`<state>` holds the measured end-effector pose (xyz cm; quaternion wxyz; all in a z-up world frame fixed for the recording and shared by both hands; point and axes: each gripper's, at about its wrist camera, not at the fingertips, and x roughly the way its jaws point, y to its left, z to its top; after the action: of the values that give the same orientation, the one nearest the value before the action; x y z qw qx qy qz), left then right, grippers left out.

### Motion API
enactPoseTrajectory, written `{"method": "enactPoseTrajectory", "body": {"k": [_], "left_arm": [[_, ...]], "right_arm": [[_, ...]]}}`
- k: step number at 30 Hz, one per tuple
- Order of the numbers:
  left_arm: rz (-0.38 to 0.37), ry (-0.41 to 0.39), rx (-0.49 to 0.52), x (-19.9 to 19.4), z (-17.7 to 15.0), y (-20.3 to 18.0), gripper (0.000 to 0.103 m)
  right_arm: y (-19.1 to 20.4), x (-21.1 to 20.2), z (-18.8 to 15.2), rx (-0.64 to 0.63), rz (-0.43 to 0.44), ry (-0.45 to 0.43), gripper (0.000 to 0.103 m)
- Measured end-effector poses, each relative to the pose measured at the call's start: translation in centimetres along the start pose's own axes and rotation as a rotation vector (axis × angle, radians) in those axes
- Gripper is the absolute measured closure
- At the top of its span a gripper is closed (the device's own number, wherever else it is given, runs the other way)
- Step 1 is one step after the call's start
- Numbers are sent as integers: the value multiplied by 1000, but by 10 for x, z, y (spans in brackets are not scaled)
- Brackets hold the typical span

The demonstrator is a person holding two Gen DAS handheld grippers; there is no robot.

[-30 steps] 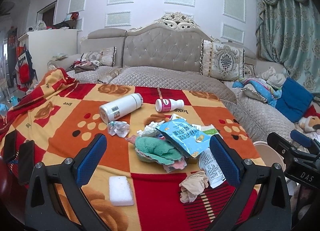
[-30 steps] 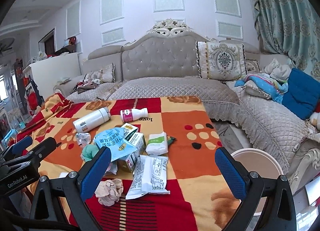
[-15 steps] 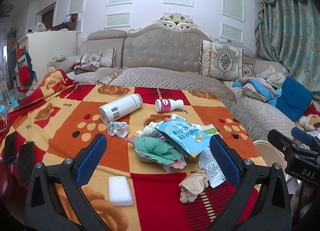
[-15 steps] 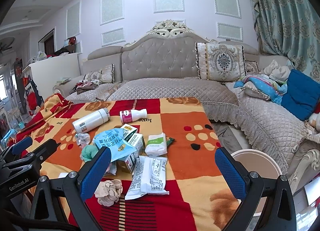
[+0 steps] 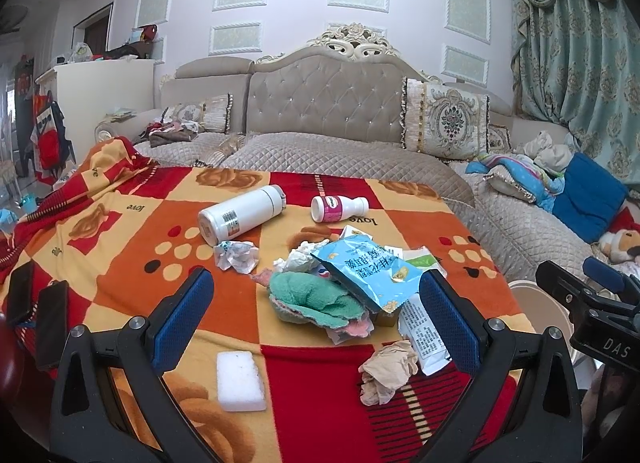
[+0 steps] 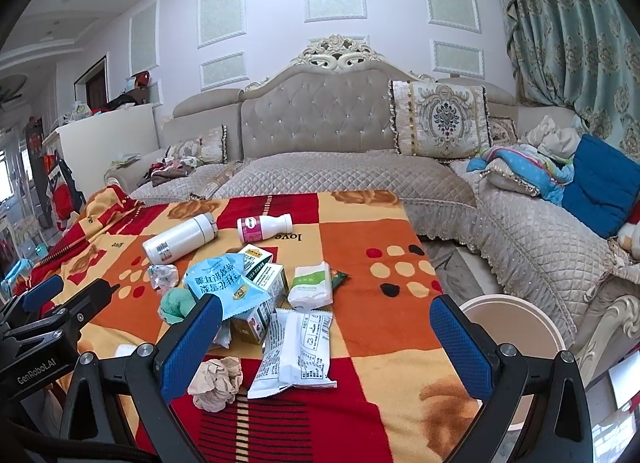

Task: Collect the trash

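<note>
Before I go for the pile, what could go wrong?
Both claws, left and right, are open and empty. The blue bag lies over the boxes, so grabbing it may drag them. The white bottle lies on its side and could roll. The bin sits beyond the table edge; drops may miss.

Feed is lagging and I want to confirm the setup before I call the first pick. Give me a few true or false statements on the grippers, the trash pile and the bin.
1. Both the left gripper and the right gripper are open and hold nothing. True.
2. The white thermos bottle stands upright. False: it lies on its side on the blanket.
3. The blue snack bag rests on top of the pile, partly over the green cloth. True.
4. The crumpled beige paper is already in the round bin. False: it lies on the blanket, near the front edge.
5. The white sponge lies inside the pile. False: it lies apart, on its own.
</note>
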<state>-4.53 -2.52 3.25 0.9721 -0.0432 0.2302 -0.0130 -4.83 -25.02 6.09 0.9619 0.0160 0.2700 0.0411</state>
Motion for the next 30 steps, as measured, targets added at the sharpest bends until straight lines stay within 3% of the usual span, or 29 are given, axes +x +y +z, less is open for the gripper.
{"method": "enactPoseTrajectory", "body": {"k": [30], "left_arm": [[3,32,-9,8,-10,-4,1]], "right_arm": [[-2,6,-6,-3,-5,25,0]]}}
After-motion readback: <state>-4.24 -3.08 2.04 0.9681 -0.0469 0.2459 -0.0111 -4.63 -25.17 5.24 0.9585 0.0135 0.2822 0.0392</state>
